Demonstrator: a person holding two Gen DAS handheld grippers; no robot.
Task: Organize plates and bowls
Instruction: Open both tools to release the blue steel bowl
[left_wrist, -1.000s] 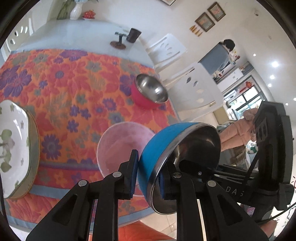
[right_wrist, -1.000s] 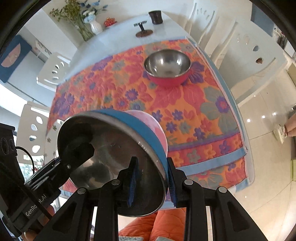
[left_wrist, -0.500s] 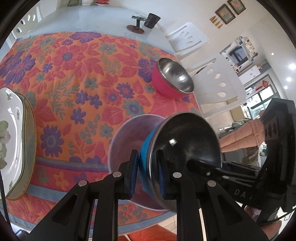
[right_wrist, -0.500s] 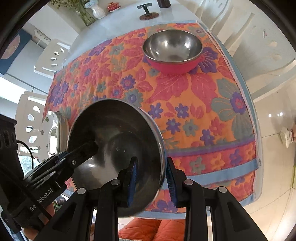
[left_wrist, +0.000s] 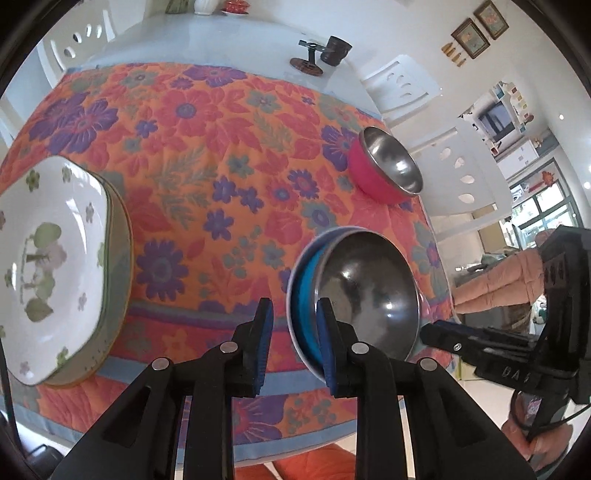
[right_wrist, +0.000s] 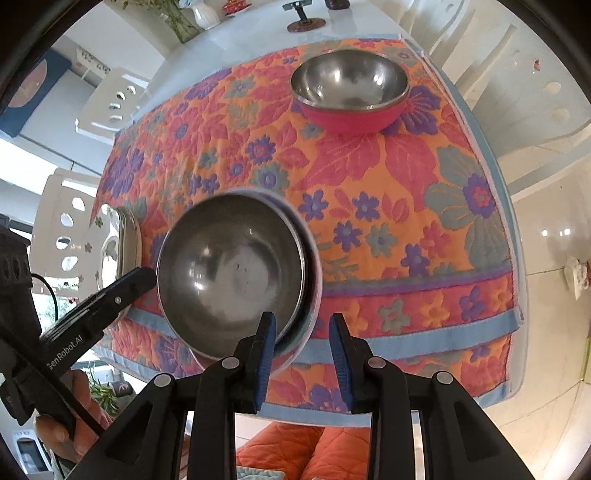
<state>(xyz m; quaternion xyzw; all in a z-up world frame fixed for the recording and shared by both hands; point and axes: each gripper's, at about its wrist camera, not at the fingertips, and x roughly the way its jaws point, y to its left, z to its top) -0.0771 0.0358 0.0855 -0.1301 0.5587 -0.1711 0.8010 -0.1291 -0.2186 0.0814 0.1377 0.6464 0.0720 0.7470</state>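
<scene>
A blue steel bowl (left_wrist: 365, 295) sits nested in a pale pink bowl (left_wrist: 295, 280) near the front edge of the floral tablecloth; it also shows in the right wrist view (right_wrist: 229, 273). My left gripper (left_wrist: 291, 343) is open, its fingers astride the bowls' near rim. My right gripper (right_wrist: 301, 350) is open at the bowls' other rim. A red steel bowl (left_wrist: 384, 173) stands farther back, also in the right wrist view (right_wrist: 351, 92). A white flowered plate (left_wrist: 48, 258) lies stacked on another plate at the left.
The floral tablecloth (left_wrist: 207, 155) covers the table's near half. A dark cup (left_wrist: 334, 51) and a small stand (left_wrist: 308, 59) sit on the bare far end, with a vase (right_wrist: 205, 14). White chairs (left_wrist: 454, 177) ring the table.
The blue bowl was held tilted above the pink bowl by both grippers; it has come down into the pink bowl and both grippers have opened.
</scene>
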